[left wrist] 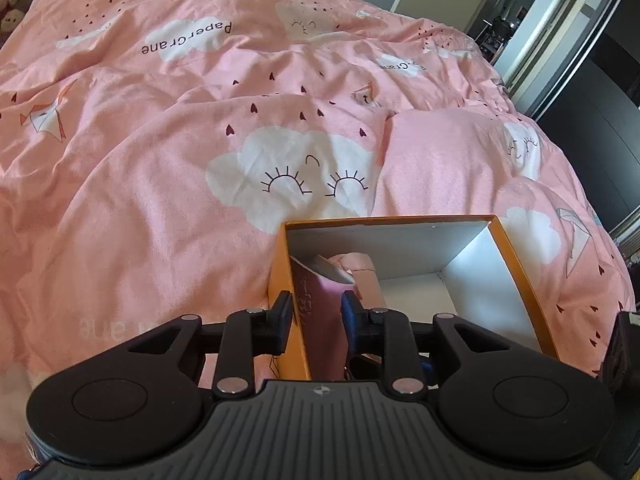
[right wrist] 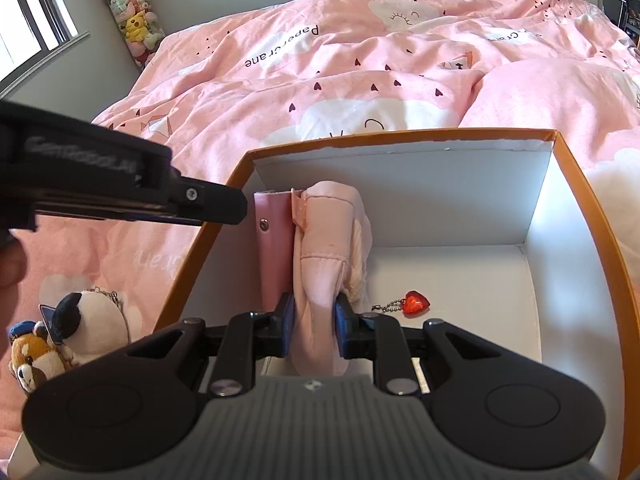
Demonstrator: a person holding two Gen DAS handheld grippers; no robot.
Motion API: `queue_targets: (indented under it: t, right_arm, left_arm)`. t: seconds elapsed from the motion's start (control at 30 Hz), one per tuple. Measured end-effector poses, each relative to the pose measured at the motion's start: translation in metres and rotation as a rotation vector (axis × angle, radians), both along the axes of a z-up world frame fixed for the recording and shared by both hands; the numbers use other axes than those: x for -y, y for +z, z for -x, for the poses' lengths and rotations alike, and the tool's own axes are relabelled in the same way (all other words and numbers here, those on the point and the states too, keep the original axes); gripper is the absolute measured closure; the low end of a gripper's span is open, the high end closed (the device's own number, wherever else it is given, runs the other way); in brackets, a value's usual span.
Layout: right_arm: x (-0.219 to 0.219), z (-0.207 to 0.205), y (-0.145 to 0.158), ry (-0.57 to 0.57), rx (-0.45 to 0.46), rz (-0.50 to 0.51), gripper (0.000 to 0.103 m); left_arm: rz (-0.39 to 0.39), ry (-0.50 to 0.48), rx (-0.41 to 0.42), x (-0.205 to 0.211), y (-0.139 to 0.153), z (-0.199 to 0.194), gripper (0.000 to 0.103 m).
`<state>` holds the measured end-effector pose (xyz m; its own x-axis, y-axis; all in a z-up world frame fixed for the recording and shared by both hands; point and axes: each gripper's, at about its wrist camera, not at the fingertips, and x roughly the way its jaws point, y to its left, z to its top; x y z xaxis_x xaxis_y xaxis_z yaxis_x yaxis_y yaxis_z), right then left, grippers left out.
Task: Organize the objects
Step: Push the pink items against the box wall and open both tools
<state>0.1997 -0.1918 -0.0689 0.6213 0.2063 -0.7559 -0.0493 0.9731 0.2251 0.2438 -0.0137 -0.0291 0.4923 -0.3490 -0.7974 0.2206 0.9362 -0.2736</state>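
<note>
We have the pale pink fabric pouch [right wrist: 324,256] standing on edge inside the orange box [right wrist: 592,216], toward its left side, pressed against a darker pink snap wallet [right wrist: 274,248] that stands beside the box's left wall. The right gripper [right wrist: 313,322] is clamped on the pouch's near end, blue pads squeezing the soft cloth from both sides. At about 3 o'clock from that grip, a red heart keychain [right wrist: 416,303] lies loose on the white box floor.

In the left wrist view, the left gripper [left wrist: 316,314] straddles the box's left wall: one finger outside the orange card, the other inside, with the wallet [left wrist: 320,312] between them. We judge it closed on wall and wallet together, steadying both.

The step in hand, as we read it, is seating the pouch upright next to the wallet. To do it well we should lower it until its bottom edge rests on the floor, keep it leaning on the wallet, and only then spread the pads, since soft fabric may slump toward the keychain.

Outside the box at 9 o'clock, two plush keychain toys [right wrist: 72,332] wait on the pink cloud-print duvet [right wrist: 360,80]. Farther off at 11 o'clock, a tall clear tube of plush toys [right wrist: 132,12] stands in the corner.
</note>
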Motion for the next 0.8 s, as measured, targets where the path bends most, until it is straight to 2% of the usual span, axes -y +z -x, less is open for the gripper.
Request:
queue_targets:
  t: [0.03, 0.1, 0.17, 0.27, 0.57, 0.7, 0.8]
  right_arm:
    - [0.000, 0.000, 0.000, 0.001, 0.001, 0.000, 0.081]
    - [0.002, 0.001, -0.001, -0.001, -0.001, -0.008, 0.081]
    - [0.004, 0.001, -0.001, -0.005, -0.004, -0.019, 0.081]
    - [0.005, 0.001, -0.001, -0.010, -0.005, -0.031, 0.081]
    - [0.011, 0.003, -0.003, -0.006, -0.002, -0.059, 0.081]
    - [0.014, 0.002, -0.004, -0.001, -0.003, -0.078, 0.081]
    - [0.016, 0.002, -0.005, -0.005, -0.005, -0.085, 0.081]
  left_arm:
    - [-0.014, -0.015, 0.015, 0.004, 0.002, 0.002, 0.074]
    - [0.014, -0.047, 0.012, 0.007, 0.004, 0.005, 0.083]
    - [0.032, -0.054, 0.016, 0.010, 0.005, 0.008, 0.083]
    - [-0.024, -0.088, 0.030, 0.023, 0.001, 0.012, 0.083]
    - [-0.171, -0.060, -0.015, 0.047, -0.017, 0.006, 0.083]
    - [-0.215, -0.056, -0.041, 0.054, -0.022, 0.001, 0.082]
    - [-0.219, -0.049, -0.054, 0.056, -0.025, -0.004, 0.079]
